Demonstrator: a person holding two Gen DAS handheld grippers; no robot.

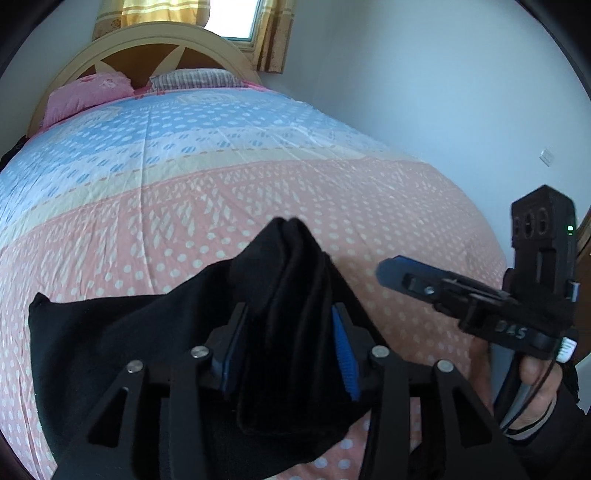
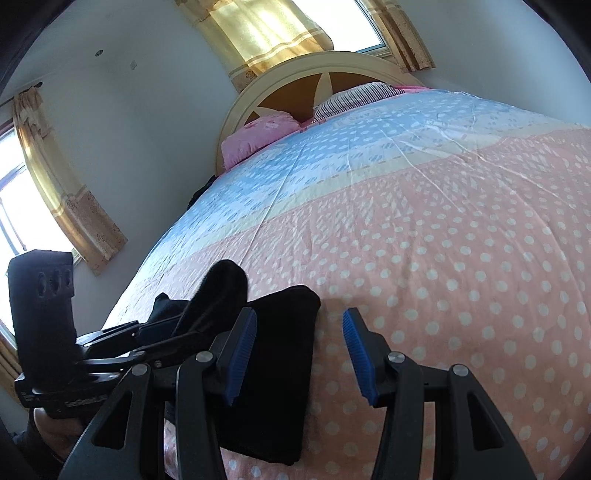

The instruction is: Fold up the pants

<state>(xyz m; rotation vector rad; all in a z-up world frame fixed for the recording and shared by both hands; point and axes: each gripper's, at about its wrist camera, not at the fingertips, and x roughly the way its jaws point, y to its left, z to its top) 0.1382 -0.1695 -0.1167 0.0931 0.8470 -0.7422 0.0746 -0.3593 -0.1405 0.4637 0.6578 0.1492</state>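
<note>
The black pants (image 1: 155,354) lie folded on the pink dotted bedspread (image 1: 258,206). My left gripper (image 1: 290,332) is shut on a bunched fold of the pants and lifts it off the bed into a peak. In the right wrist view the pants (image 2: 280,376) show as a flat folded stack, with the lifted fold (image 2: 218,295) held in the left gripper (image 2: 173,325) at the left. My right gripper (image 2: 299,350) is open and empty, its left finger over the stack's right edge. It also shows in the left wrist view (image 1: 391,273), to the right of the pants.
The bed has a blue dotted band (image 1: 166,140) farther back, a pink pillow (image 1: 85,96), a striped pillow (image 1: 195,79) and a rounded headboard (image 1: 155,40). White walls flank the bed. Curtained windows (image 2: 258,33) are behind and to the left.
</note>
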